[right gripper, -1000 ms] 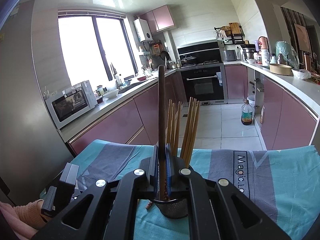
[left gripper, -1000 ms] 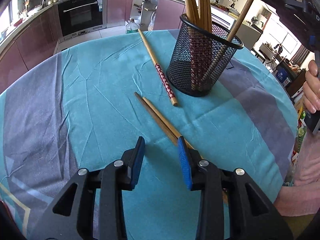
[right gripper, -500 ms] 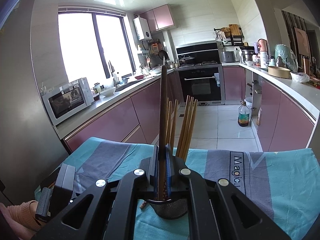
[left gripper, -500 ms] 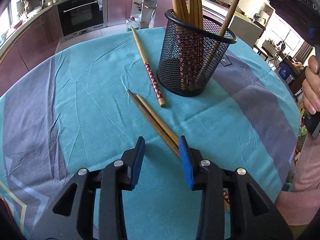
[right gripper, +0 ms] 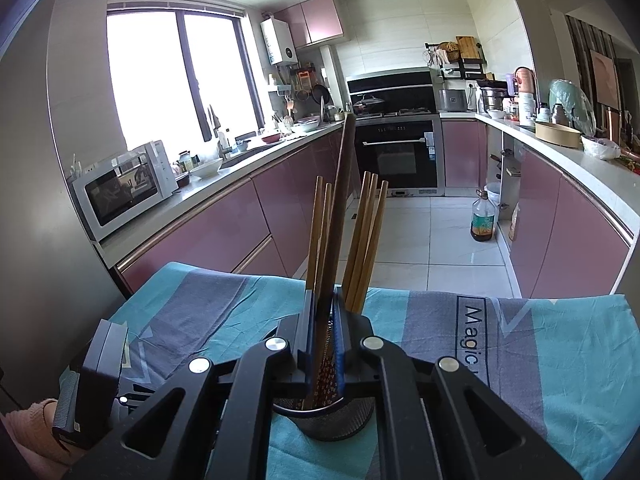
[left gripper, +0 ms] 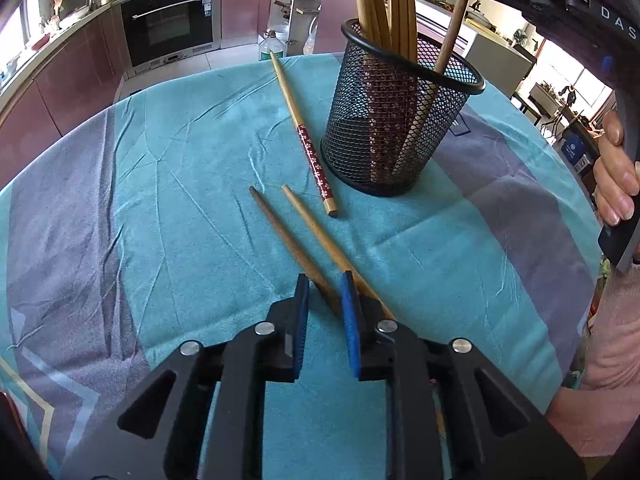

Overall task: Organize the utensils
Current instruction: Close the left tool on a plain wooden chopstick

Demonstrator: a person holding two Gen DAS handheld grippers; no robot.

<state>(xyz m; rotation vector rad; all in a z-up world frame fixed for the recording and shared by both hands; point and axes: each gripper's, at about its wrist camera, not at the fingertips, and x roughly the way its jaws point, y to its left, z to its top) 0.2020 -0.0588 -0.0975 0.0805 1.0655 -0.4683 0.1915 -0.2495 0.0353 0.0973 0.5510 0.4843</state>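
Black wire mesh forms the cup [left gripper: 400, 120] at the centre of a teal-and-grey tablecloth [left gripper: 160, 200], where five chopsticks [right gripper: 362, 240] stand bunched inside it. Above the cup, the right gripper [right gripper: 324, 312] pinches a sixth, darker chopstick [right gripper: 340, 208], its lower end inside the rim. Three more lie on the cloth beside the cup: a red-patterned chopstick [left gripper: 304, 136] nearest its base, then a pale chopstick [left gripper: 320, 232] and a dark chopstick [left gripper: 288, 236]. Farther from the cup, the left gripper [left gripper: 325, 296] straddles the dark one, fingers spread.
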